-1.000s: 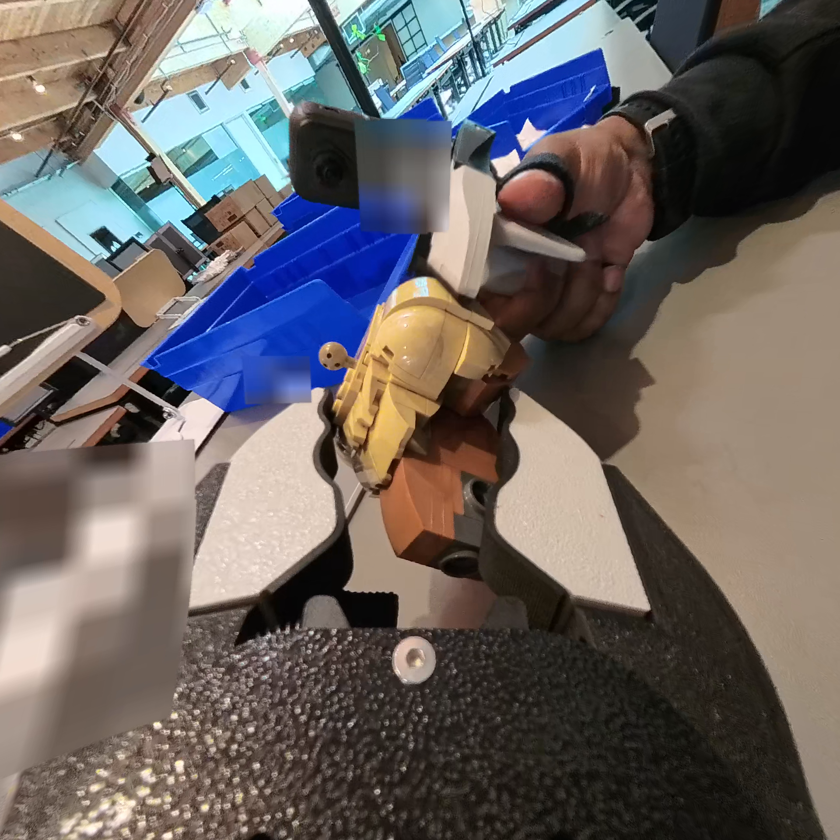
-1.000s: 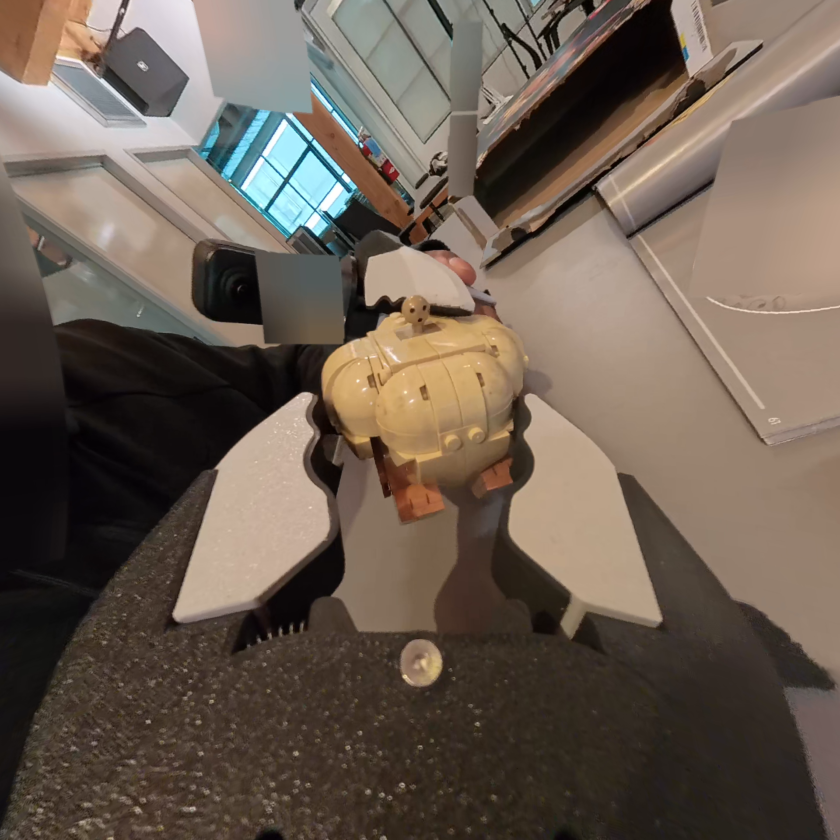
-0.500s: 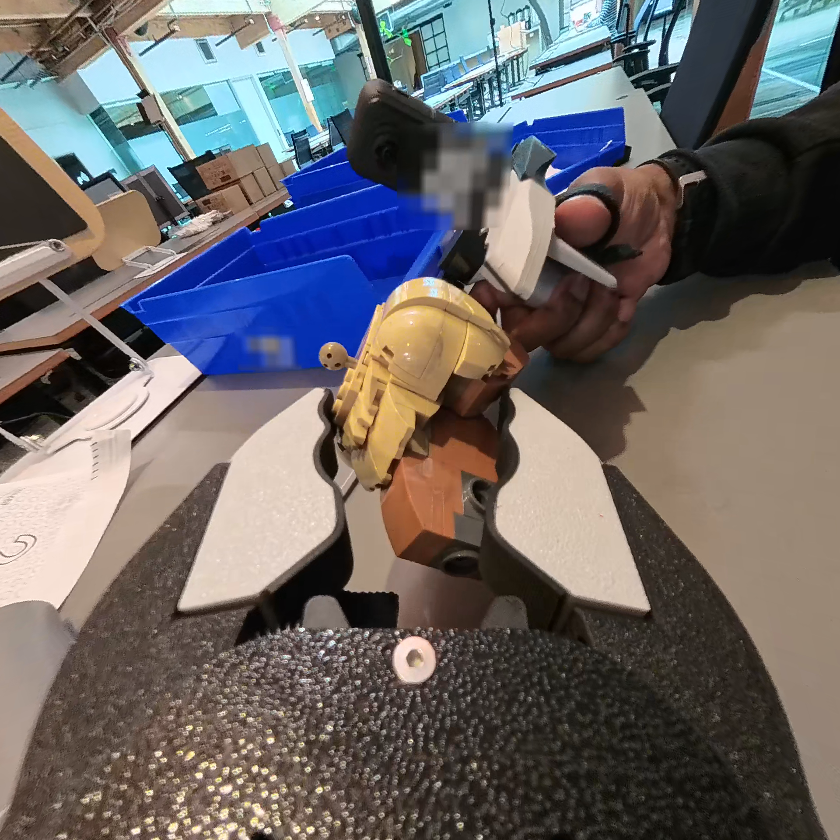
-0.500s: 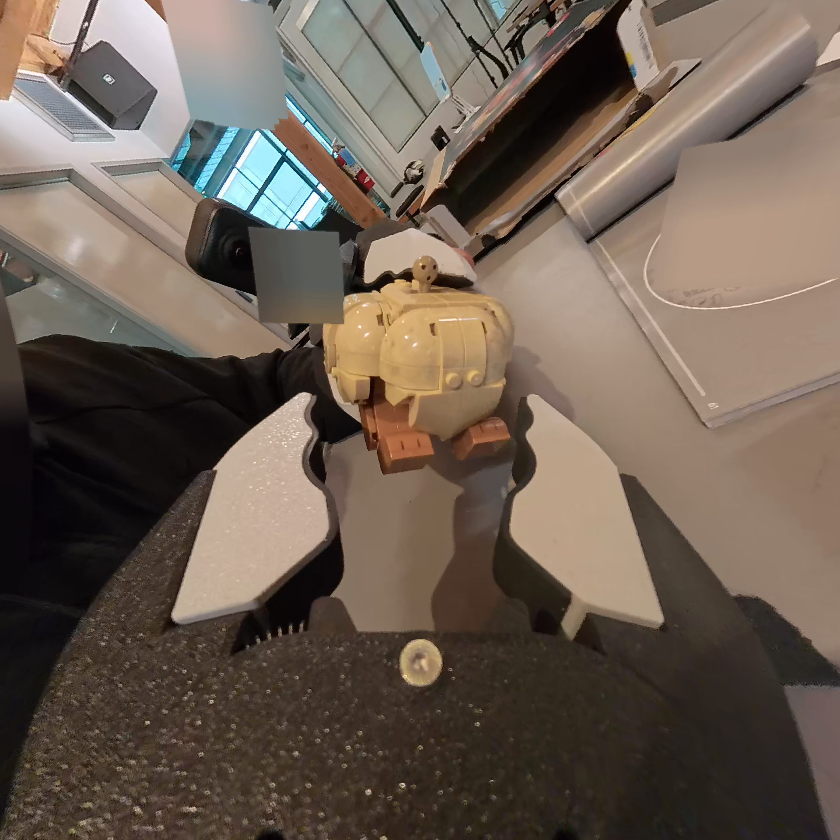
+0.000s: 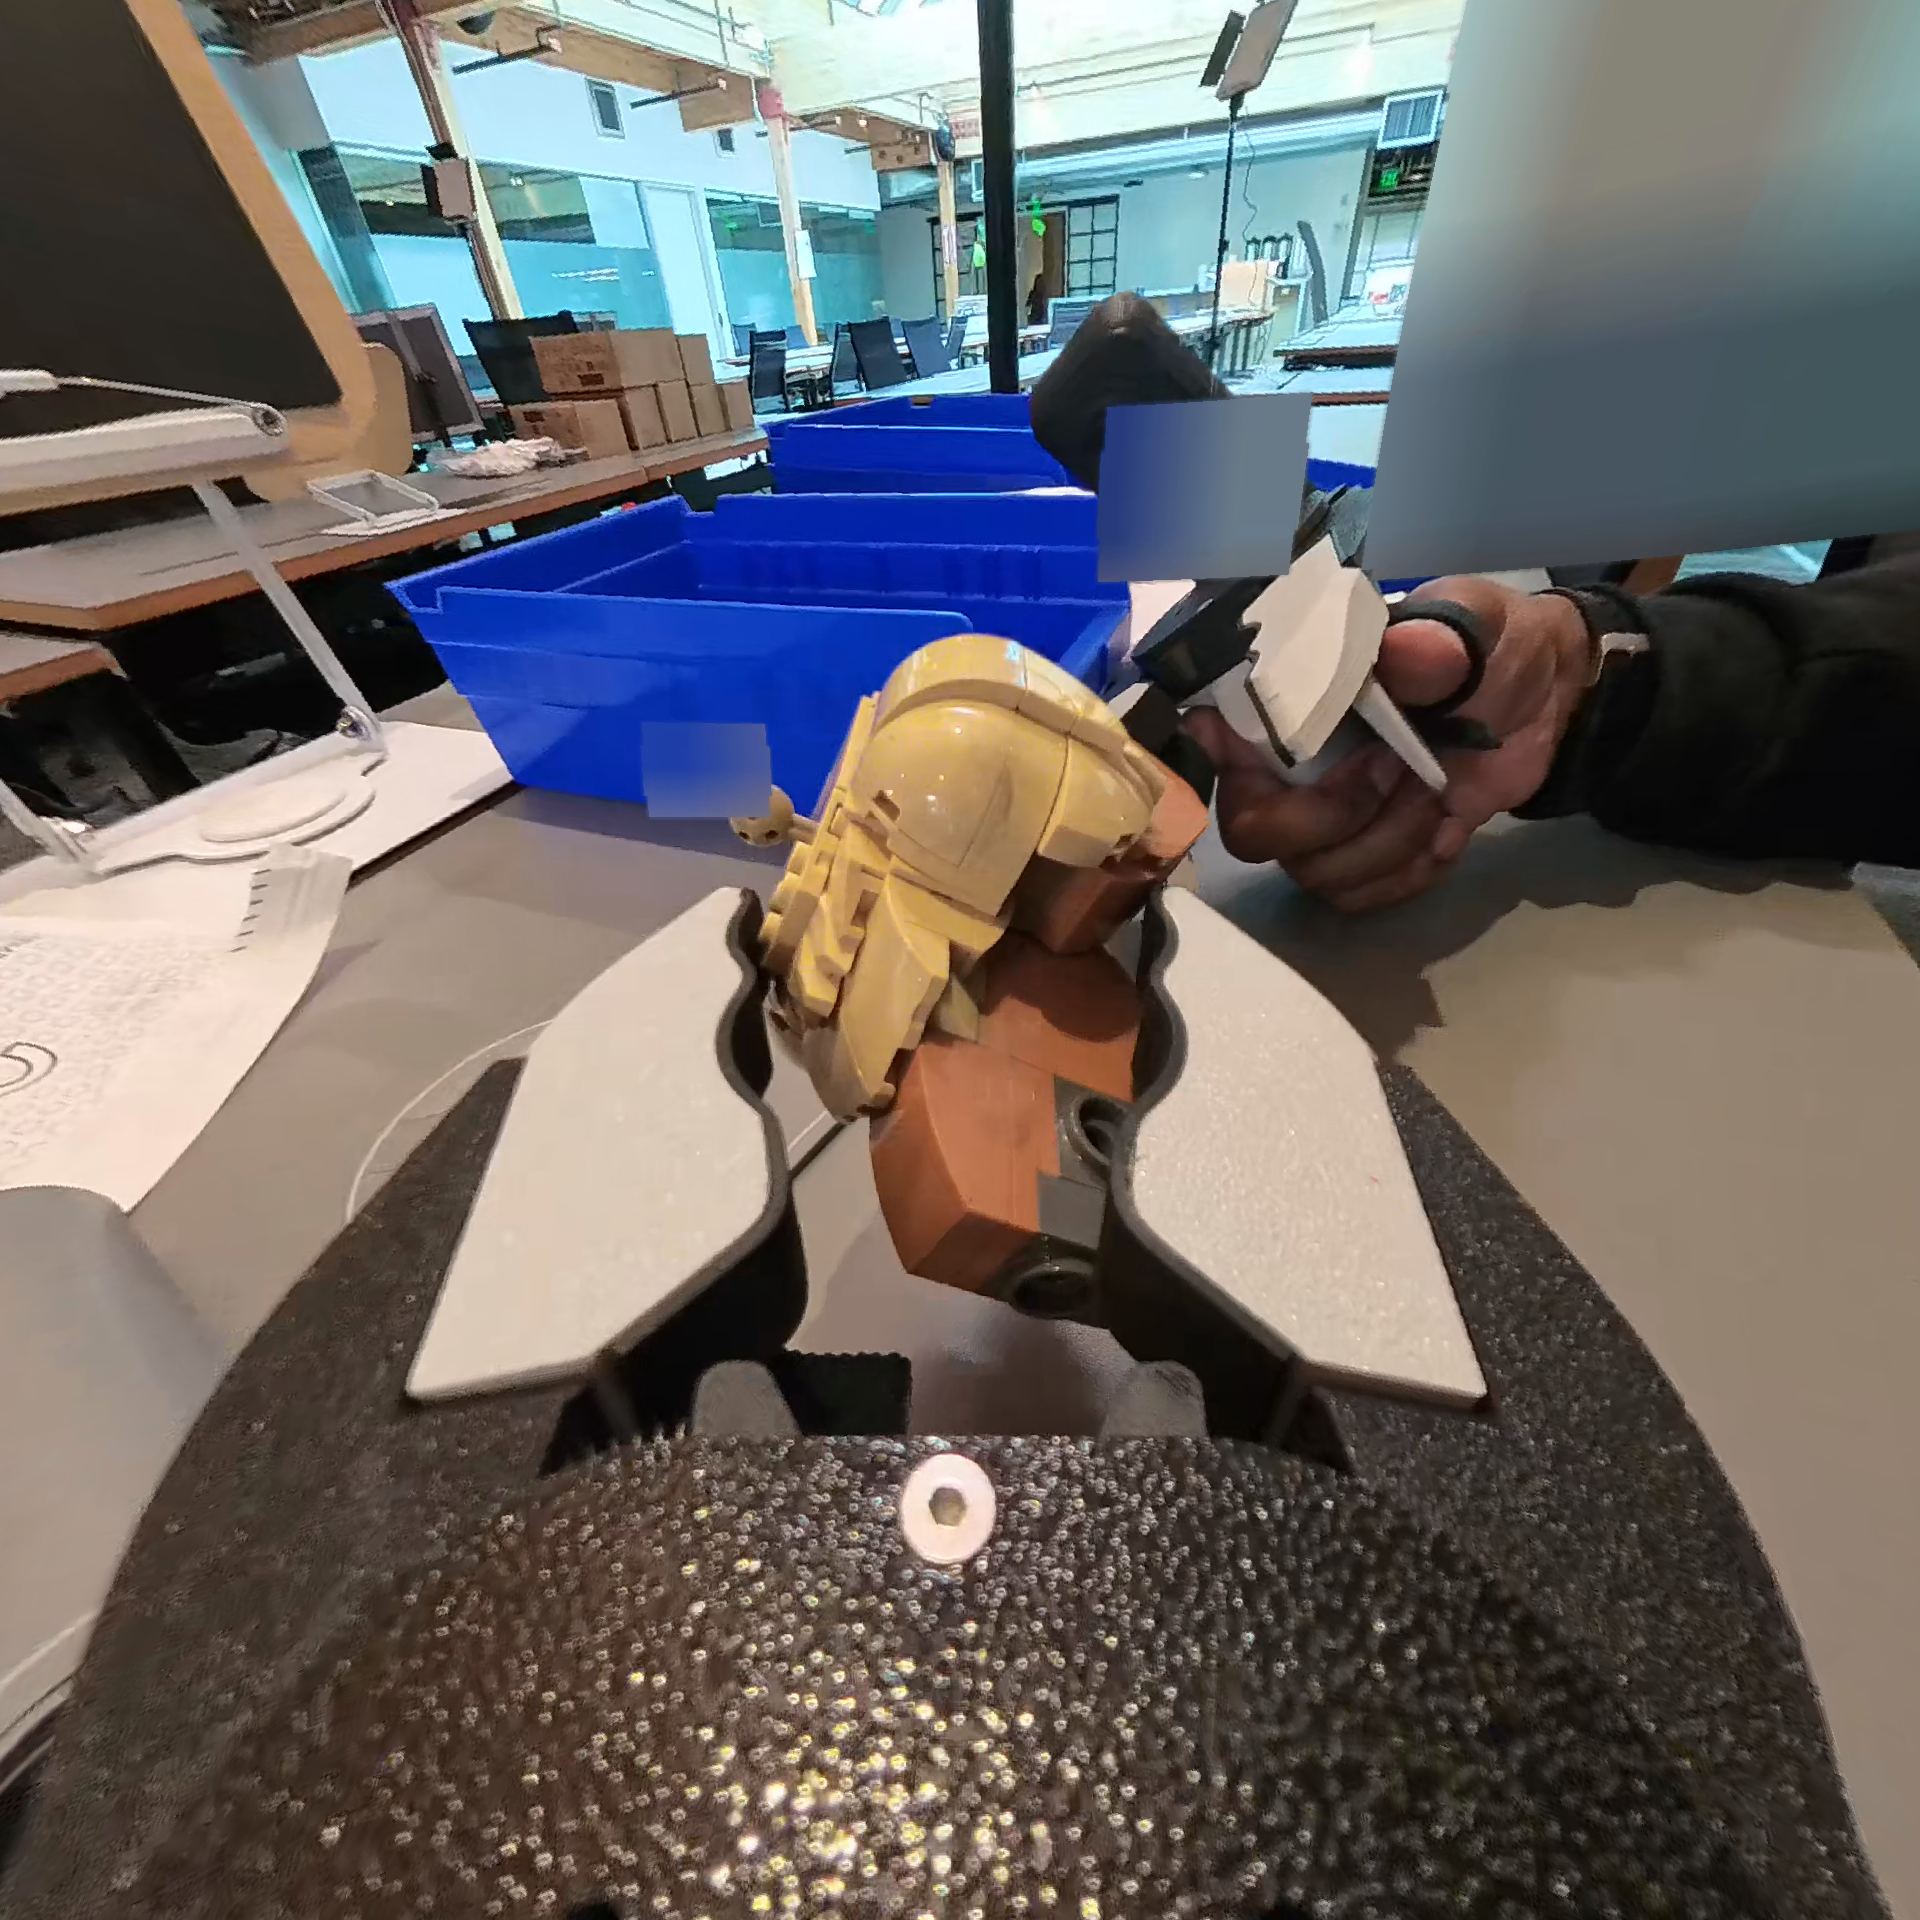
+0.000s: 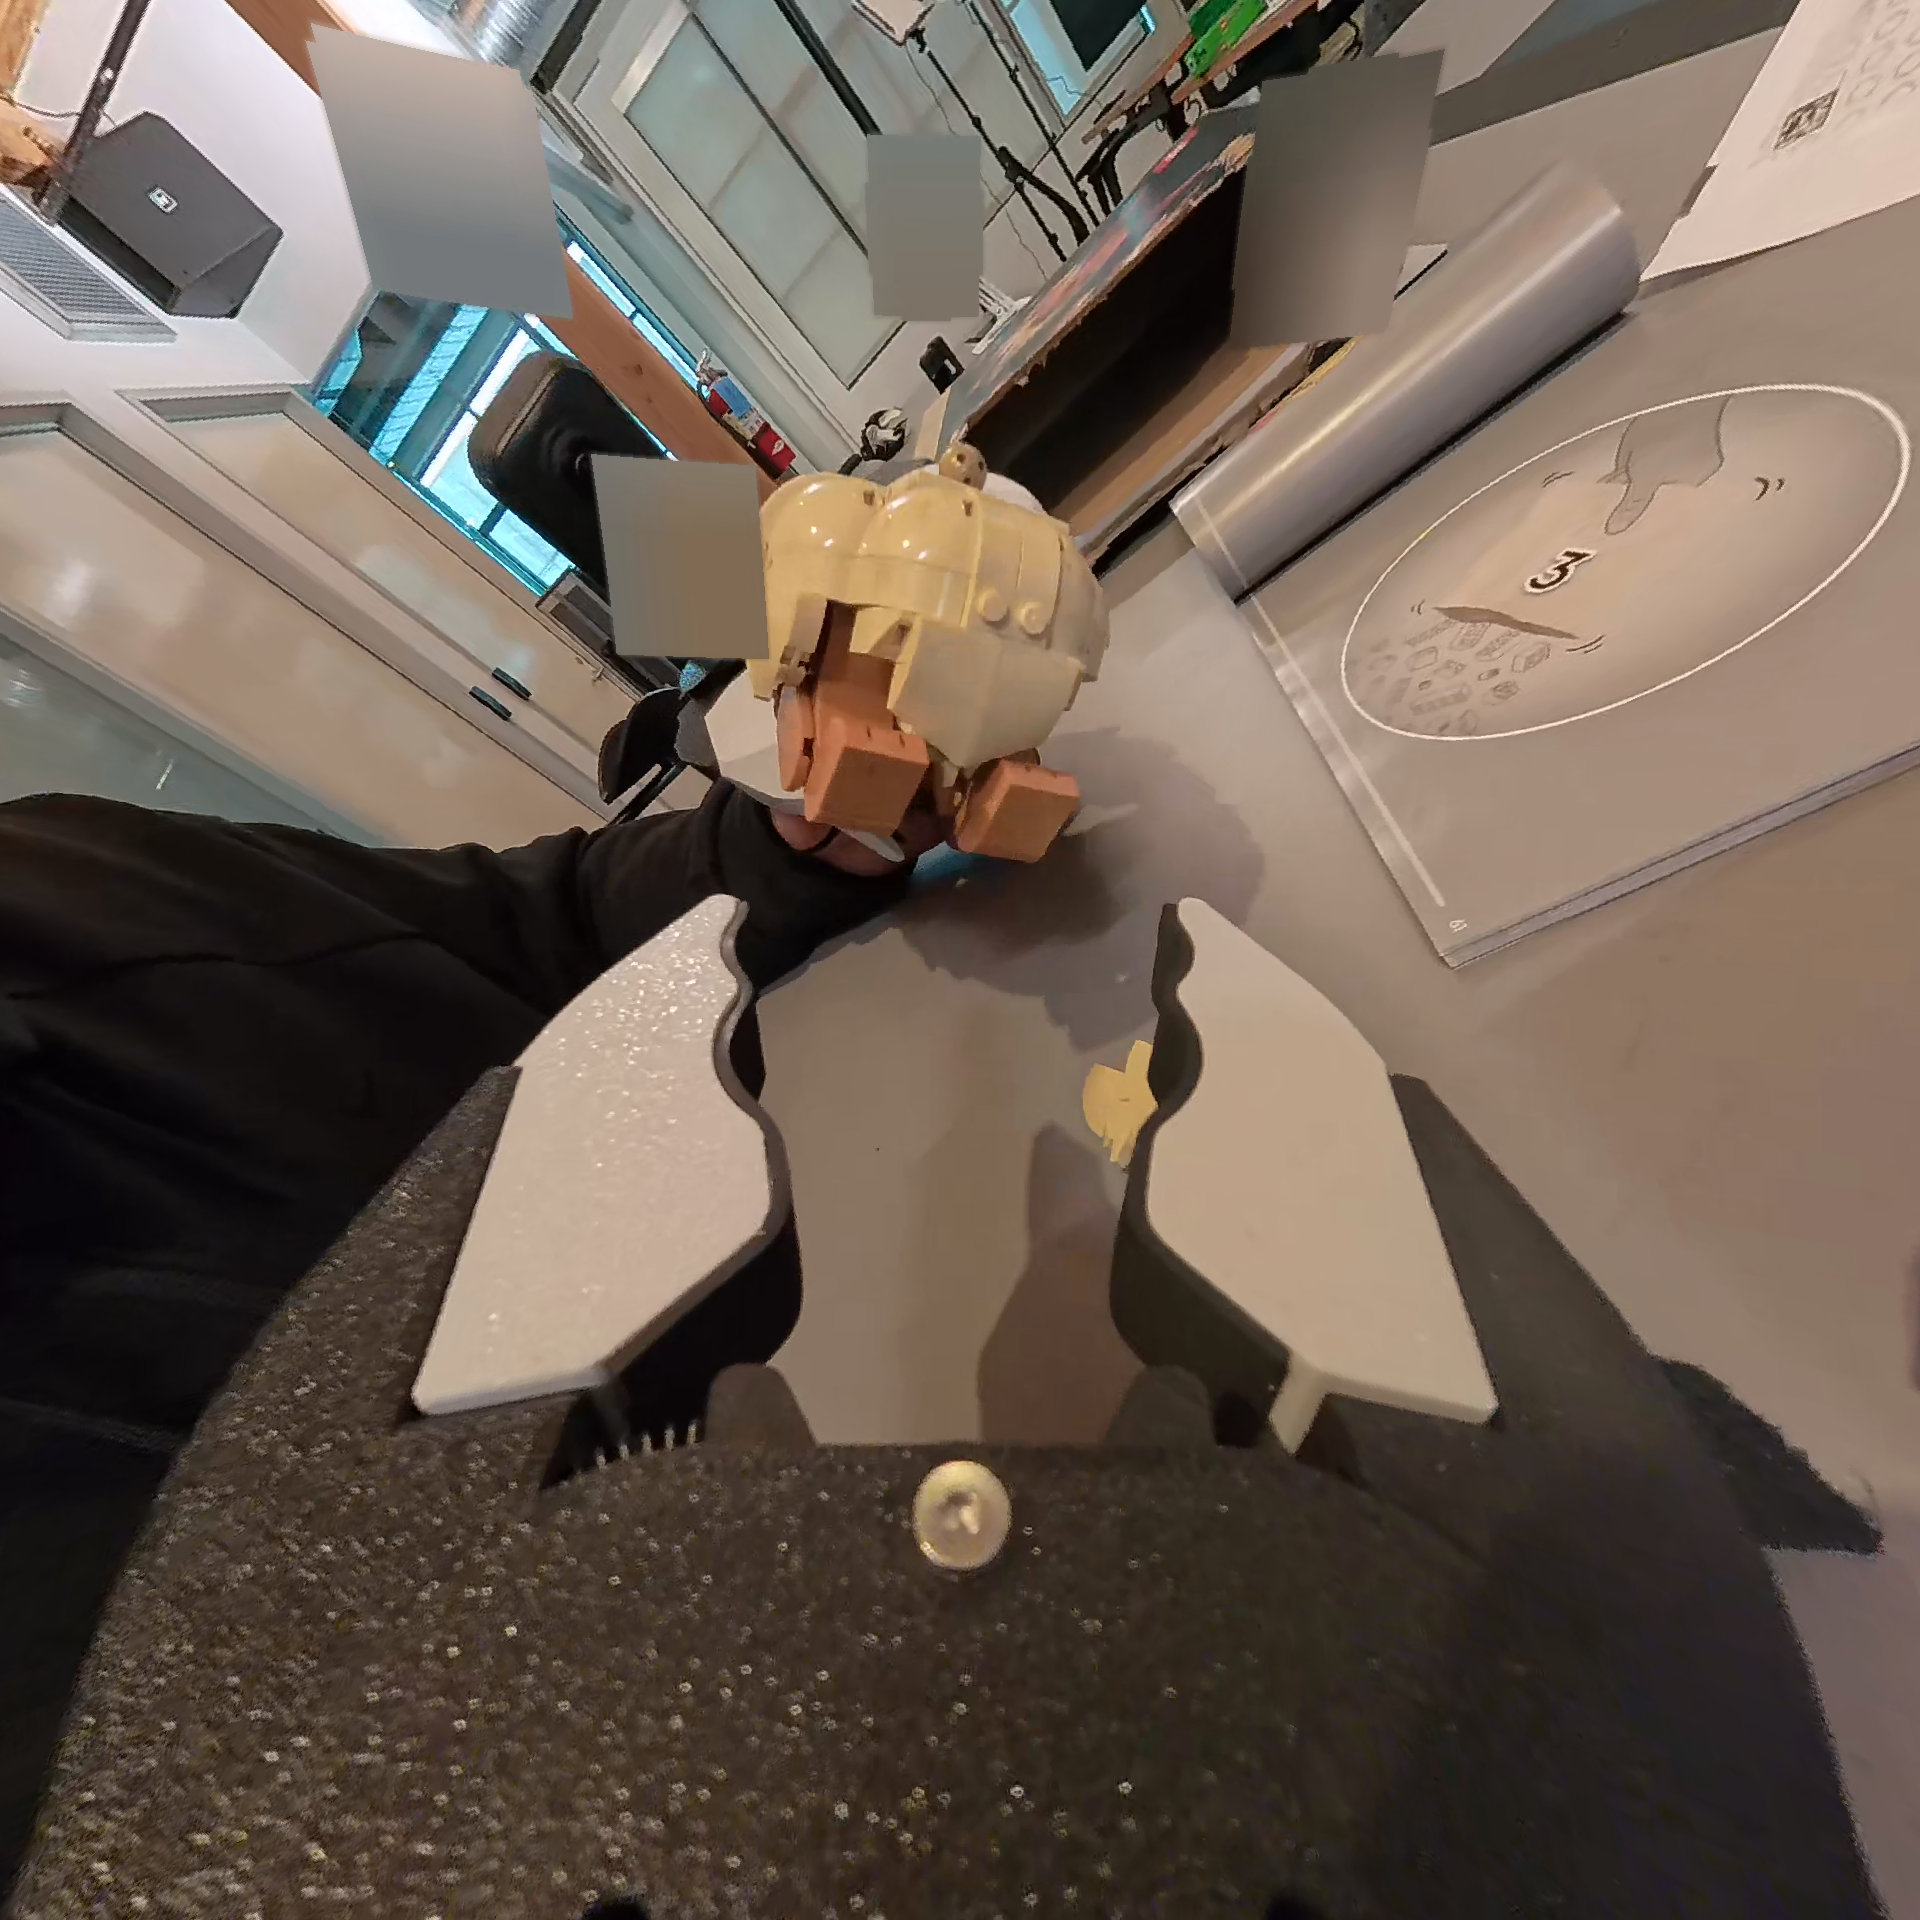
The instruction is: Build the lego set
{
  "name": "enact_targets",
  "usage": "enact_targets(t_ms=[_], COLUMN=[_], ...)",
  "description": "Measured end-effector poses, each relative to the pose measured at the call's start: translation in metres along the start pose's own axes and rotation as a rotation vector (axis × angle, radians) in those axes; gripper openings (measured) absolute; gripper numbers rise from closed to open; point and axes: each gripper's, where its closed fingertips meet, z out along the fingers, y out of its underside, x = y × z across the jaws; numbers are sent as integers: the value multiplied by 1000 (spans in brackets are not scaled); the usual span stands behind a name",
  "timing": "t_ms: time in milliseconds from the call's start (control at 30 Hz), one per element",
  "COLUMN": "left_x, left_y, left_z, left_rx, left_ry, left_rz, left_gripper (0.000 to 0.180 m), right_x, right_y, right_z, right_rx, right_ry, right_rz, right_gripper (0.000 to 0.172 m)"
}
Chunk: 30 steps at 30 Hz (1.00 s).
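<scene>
- Grey bench (image 6: 1558, 1091): smooth and matte; a second ago the right tool sat close around the model, now bare bench shows between its fingers.
- Blue plastic bins (image 5: 727, 623): at least two, ribbed inside, at the bench's far edge; earlier they looked tilted, now level.
- Open booklet (image 6: 1621, 665): one, glossy grey page with a white printed circle, more of it in view than before.
- Left tool (image 5: 951, 1029): clamped as before on the brick-built model (image 5: 966, 883), pale fingers (image 5: 644, 1132) pressing its brown blocky base; the rounded glossy tan shell juts above them.
- Right tool (image 6: 956, 997): fingers apart with nothing between them, pulled back from the model, which is held well ahead of it.
- Small yellow flat piece (image 6: 1117, 1101): one, lying on the bench just beside the right tool's right finger.
</scene>
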Motion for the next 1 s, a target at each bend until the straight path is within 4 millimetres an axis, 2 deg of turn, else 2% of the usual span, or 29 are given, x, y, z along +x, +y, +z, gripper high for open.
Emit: enact_targets(t_ms=[333, 533, 733, 1000], left_x=[-2, -6, -9, -1], left_y=[-4, -11, -21, -24], left_z=[-2, -5, -10, -9], left_rx=[37, 98, 199, 221], left_ry=[32, 70, 167, 263], left_rz=[-114, -269, -521, -619], left_gripper=[68, 67, 68, 68], right_x=[1, 0, -4, -8], right_y=[-4, -4, -5, -8], right_z=[-2, -1, 1, 1], right_rx=[17, 19, 29, 40], right_ry=[22, 32, 29, 47], right_rz=[-34, -59, -87, -157], right_gripper=[70, 69, 68, 69])
